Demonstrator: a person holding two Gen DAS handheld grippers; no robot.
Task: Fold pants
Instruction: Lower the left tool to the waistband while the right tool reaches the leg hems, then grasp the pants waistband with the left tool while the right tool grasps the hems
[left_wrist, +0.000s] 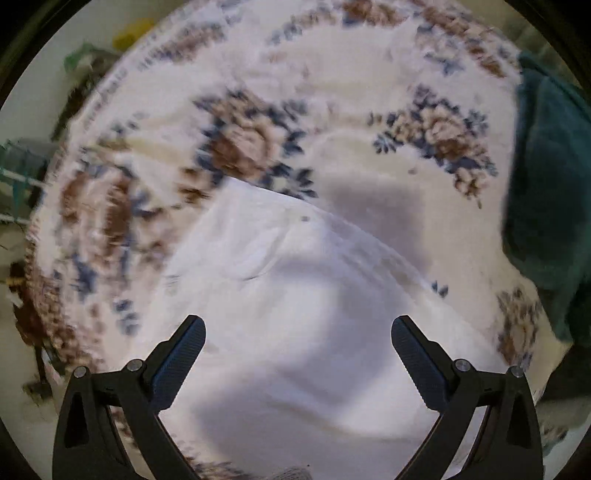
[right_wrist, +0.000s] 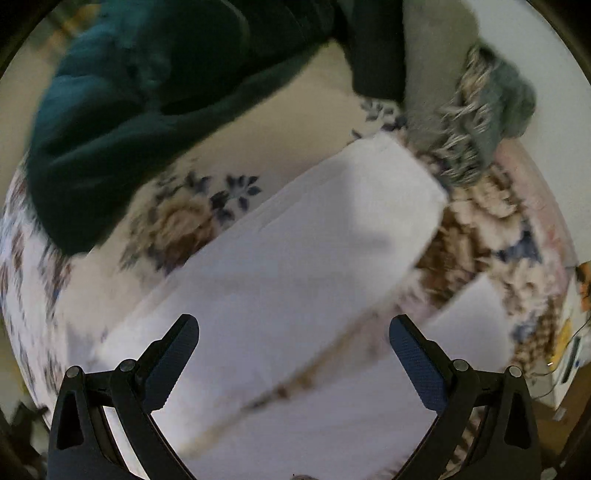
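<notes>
White pants (left_wrist: 295, 295) lie spread on a floral blanket (left_wrist: 236, 140). In the left wrist view I see their waist end, with my left gripper (left_wrist: 297, 328) open and empty just above the cloth. In the right wrist view the two white legs (right_wrist: 295, 266) run up and to the right, with a narrow gap of blanket between them. My right gripper (right_wrist: 293, 328) is open and empty above the legs. Both views are motion-blurred.
A dark teal garment (left_wrist: 546, 177) lies at the right of the blanket; it also shows in the right wrist view (right_wrist: 129, 110) at upper left. A grey fringed cloth (right_wrist: 491, 122) lies past the leg ends. A teal wire rack (left_wrist: 18, 173) stands off the blanket's left edge.
</notes>
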